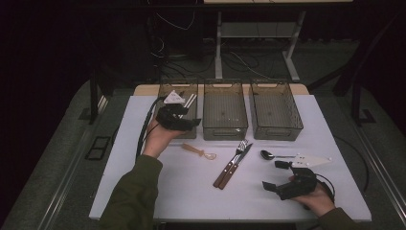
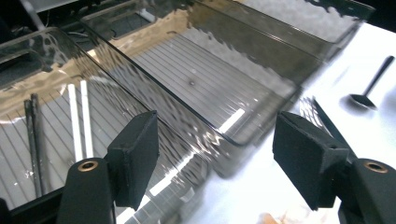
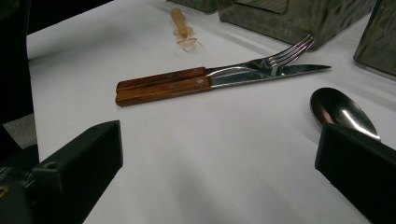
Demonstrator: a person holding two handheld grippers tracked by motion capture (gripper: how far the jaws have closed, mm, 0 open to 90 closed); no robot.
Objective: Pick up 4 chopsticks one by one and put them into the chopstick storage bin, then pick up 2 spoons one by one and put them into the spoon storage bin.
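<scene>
My left gripper (image 1: 187,116) (image 2: 219,144) hangs open over the near right corner of the left clear bin (image 1: 168,90) (image 2: 140,98), with nothing between its jaws. Inside that bin lie a white pair of chopsticks (image 2: 78,120) and a dark pair (image 2: 33,140). My right gripper (image 1: 274,175) (image 3: 219,158) rests open low over the table's front right, empty, facing the cutlery. A wooden-handled fork (image 1: 238,154) (image 3: 280,55) and knife (image 1: 234,167) (image 3: 261,74) lie side by side mid-table. A metal spoon (image 1: 266,155) (image 3: 343,112) lies just beyond the right jaw.
A small amber plastic spoon (image 1: 198,152) (image 3: 182,29) lies left of the fork. The middle bin (image 1: 225,125) (image 2: 201,84) and right bin (image 1: 276,128) stand side by side at the back of the white table (image 1: 143,191). Cables and table legs sit on the floor behind.
</scene>
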